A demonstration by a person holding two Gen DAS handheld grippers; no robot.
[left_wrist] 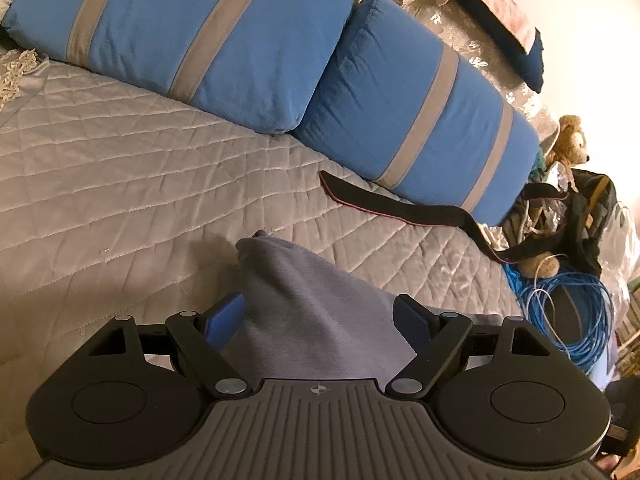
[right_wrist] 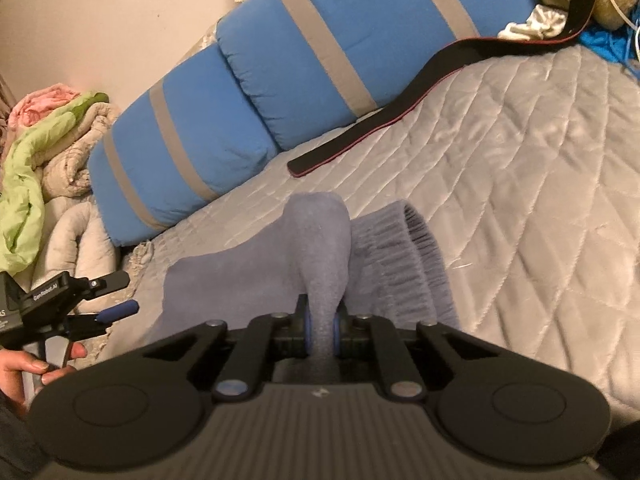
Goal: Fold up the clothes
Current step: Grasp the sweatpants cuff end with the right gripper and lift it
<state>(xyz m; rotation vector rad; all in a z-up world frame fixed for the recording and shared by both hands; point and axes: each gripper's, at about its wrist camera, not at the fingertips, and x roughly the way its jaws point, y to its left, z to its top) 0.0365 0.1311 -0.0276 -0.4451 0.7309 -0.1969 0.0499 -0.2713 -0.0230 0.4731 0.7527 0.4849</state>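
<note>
A grey-blue sweatshirt (right_wrist: 256, 276) lies on the quilted grey bedspread (right_wrist: 520, 200), its ribbed hem (right_wrist: 404, 256) to the right. My right gripper (right_wrist: 322, 328) is shut on a raised fold of the sweatshirt, and the cloth stands up in a hump past the pads. In the left wrist view the sweatshirt (left_wrist: 312, 288) runs up between the fingers of my left gripper (left_wrist: 318, 316), which stands wide open over it without pinching. The right wrist view shows the left gripper (right_wrist: 132, 291) at the left edge, open, held by a hand (right_wrist: 24, 364).
Two blue pillows with grey stripes (left_wrist: 208, 40) (left_wrist: 416, 120) lie along the far side of the bed. A black strap with red edging (left_wrist: 392, 204) lies beside them. A teddy bear (left_wrist: 568, 136) and a blue cable coil (left_wrist: 568, 312) sit at right. Crumpled bedding (right_wrist: 36, 152) is heaped at left.
</note>
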